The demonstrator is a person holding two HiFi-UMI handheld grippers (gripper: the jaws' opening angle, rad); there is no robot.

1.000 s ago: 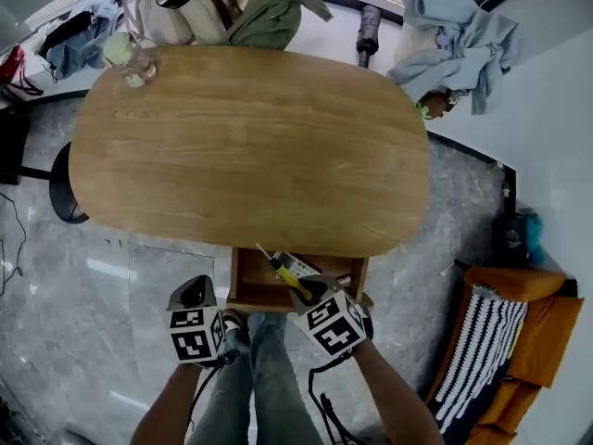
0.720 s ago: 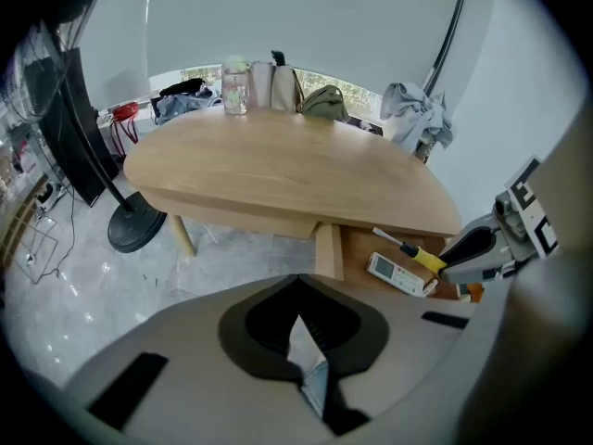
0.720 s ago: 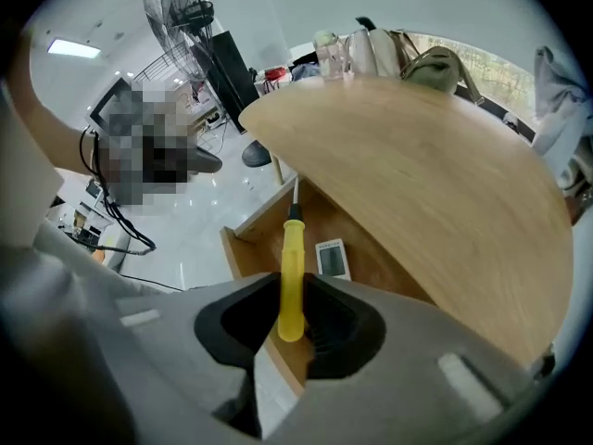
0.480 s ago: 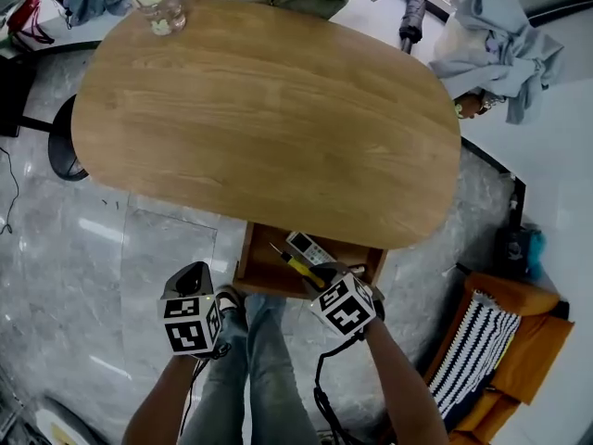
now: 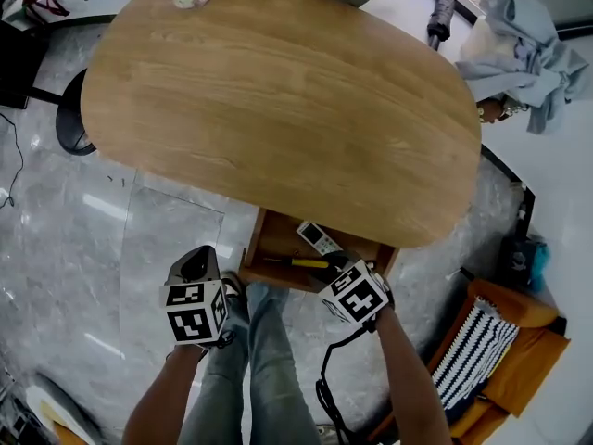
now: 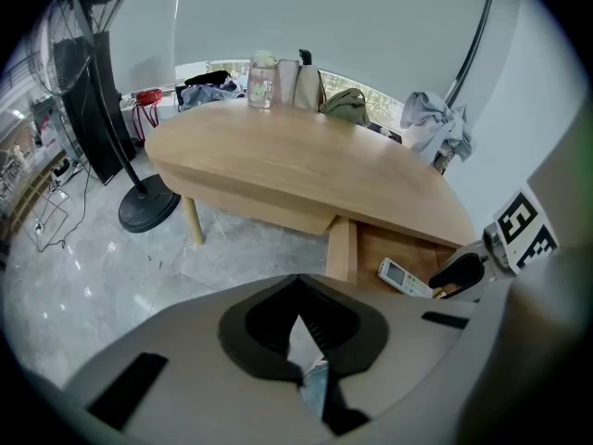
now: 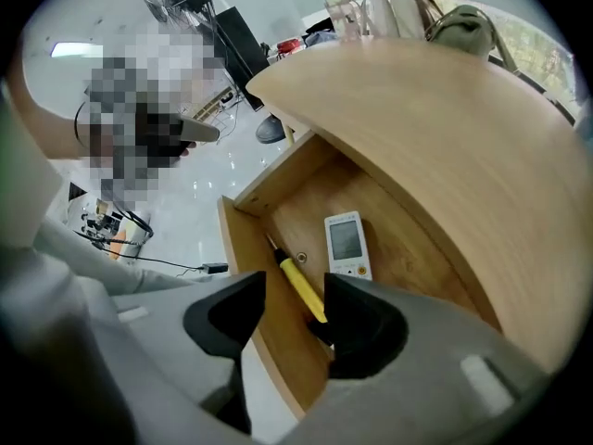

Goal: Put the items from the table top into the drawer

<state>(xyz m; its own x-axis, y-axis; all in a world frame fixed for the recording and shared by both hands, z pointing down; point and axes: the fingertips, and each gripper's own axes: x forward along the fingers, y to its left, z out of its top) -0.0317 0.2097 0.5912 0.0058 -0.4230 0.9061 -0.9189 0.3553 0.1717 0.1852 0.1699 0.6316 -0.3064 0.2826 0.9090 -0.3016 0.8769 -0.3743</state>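
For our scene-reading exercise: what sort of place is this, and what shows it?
Probably a home living room or casual lounge: an oval wooden table with an open drawer, an orange sofa with a striped cushion, and heaped clothes nearby.

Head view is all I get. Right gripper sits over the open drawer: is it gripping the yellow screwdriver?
Observer: No. The right gripper has its jaws apart, and they have just been opening. The screwdriver lies in the drawer between them, unclamped.
Operator: Left gripper carrying anything?
Observer: The left gripper is shut and empty.
Operator: Far table edge is cropped for me.
Observer: A clear bottle stands upright there on the table.
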